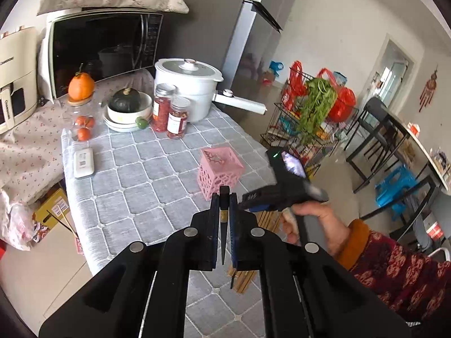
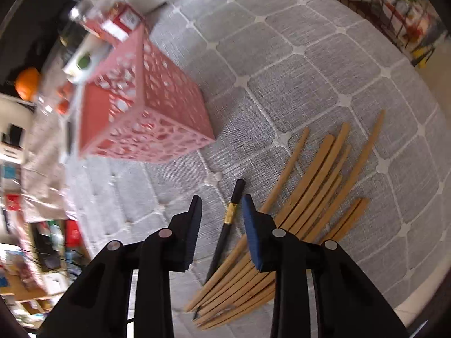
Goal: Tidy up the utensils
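The bench [image 2: 324, 64], under a grey quilted cloth, still carries a loose heap of bamboo chopsticks [image 2: 304, 214]. The pink perforated plastic holder [image 1: 220, 170] appears empty, though its interior is poorly seen. The left claw [image 1: 224, 205] grips one black gold-banded chopstick [image 1: 224, 219], raised short of it. The right claw [image 2: 222, 214] stands part-open astride its black twin [image 2: 225, 225], not pinching. Two spice jars [image 1: 169, 112] stand well clear.

Chopsticks [image 2: 307, 205] lie on the table [image 2: 282, 56] beside the basket [image 2: 157, 107].
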Demonstrator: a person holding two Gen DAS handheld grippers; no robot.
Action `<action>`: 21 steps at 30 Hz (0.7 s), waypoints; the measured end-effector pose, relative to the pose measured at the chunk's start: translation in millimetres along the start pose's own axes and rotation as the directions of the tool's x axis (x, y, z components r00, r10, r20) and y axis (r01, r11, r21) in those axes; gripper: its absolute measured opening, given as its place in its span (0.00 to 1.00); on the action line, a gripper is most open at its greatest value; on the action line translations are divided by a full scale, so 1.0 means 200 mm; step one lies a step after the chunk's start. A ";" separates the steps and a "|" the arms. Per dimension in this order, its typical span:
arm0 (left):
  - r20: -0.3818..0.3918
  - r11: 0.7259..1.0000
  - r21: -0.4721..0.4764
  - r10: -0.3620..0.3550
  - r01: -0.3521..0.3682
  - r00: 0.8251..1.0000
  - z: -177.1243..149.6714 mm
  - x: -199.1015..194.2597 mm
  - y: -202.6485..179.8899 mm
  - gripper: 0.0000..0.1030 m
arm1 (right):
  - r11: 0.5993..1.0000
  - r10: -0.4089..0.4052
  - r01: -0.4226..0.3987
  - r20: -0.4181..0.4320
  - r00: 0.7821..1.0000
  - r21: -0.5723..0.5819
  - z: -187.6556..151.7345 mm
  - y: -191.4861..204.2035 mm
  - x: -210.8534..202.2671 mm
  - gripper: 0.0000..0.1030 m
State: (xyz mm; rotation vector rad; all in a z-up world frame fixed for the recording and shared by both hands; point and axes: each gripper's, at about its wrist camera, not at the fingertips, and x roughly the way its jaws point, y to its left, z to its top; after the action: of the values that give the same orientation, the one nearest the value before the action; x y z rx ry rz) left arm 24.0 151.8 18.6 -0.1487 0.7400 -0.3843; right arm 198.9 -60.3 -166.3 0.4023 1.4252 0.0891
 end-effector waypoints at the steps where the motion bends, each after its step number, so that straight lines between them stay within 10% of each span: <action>1: 0.004 1.000 -0.005 -0.002 0.002 1.000 0.00 -0.01 0.01 0.06 | 0.999 -0.037 0.037 -0.002 0.999 -0.016 0.00 0.02 0.03 0.28; 6: 0.009 1.000 -0.027 0.005 -0.004 1.000 0.00 -0.02 0.03 0.06 | 0.983 -0.161 0.162 0.024 0.987 -0.081 -0.03 0.12 0.14 0.11; 14: 0.045 0.999 -0.035 0.016 -0.015 0.999 0.01 -0.07 -0.01 0.06 | 1.000 0.005 -0.005 0.177 0.984 -0.004 -0.20 -0.02 -0.11 0.09; 21: 0.106 0.999 -0.048 0.014 -0.009 0.994 0.12 -0.11 -0.15 0.06 | 0.992 0.123 -0.116 0.385 0.915 -0.043 -0.42 -0.10 -0.70 0.07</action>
State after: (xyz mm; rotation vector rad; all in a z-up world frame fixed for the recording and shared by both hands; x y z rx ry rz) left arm 16.7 133.5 56.9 -0.2081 0.6452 -0.3453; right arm 92.4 -102.1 -48.6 0.4636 1.0074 0.1154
